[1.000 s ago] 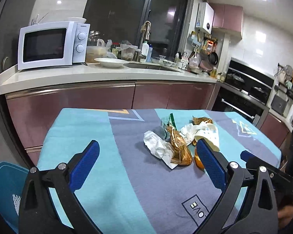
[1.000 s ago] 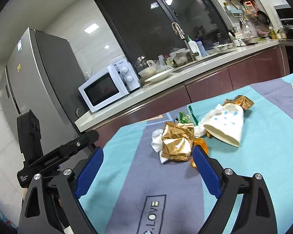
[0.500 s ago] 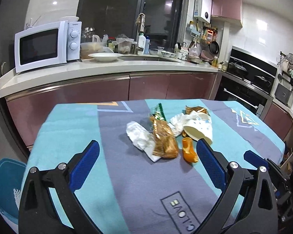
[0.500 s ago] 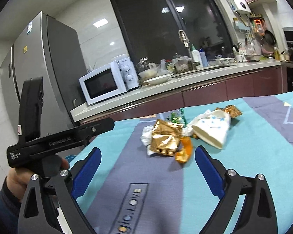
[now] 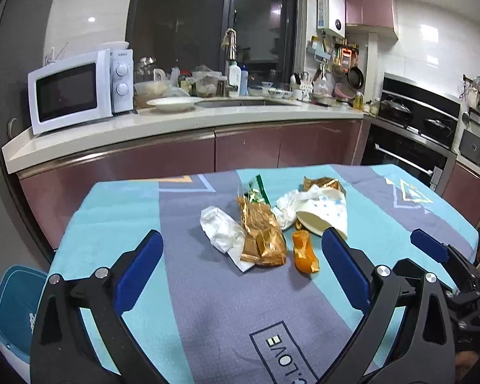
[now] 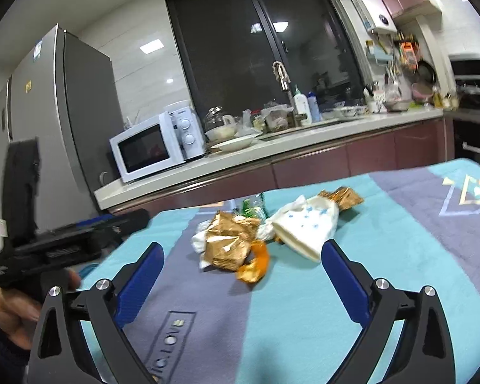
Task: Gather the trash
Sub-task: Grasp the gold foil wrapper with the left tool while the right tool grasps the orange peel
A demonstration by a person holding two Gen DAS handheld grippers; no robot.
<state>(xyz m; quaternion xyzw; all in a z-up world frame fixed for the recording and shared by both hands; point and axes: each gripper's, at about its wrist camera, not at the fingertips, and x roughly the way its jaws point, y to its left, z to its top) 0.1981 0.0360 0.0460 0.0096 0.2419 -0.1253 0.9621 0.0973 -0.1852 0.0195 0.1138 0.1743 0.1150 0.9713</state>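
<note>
At the far left of the left wrist view a blue bin (image 5: 14, 307) stands on the floor beside the table (image 5: 112, 211), whose cloth is striped in teal and grey; further in, the left gripper (image 5: 240, 249) hovers low over the cloth with its blue pads spread wide and nothing between them; just beyond its tips the trash lies in one loose heap near the table's middle: a crumpled white tissue (image 5: 219, 228), a gold wrapper (image 5: 262, 233) touching it and partly over it, a green wrapper (image 5: 256, 192) behind that, an orange wrapper (image 5: 304, 251) just to the right, then a white paper cup (image 5: 323, 212) on its side with its mouth toward the camera, more white tissue tucked against it and a second gold wrapper (image 5: 323, 184) behind it; at the right edge the right gripper (image 6: 241, 257) shows over the table's corner; its jaws have just been opening and now stand wide, holding nothing, the heap lying just ahead of them; behind the table a counter carries a white microwave (image 5: 80, 92).
</note>
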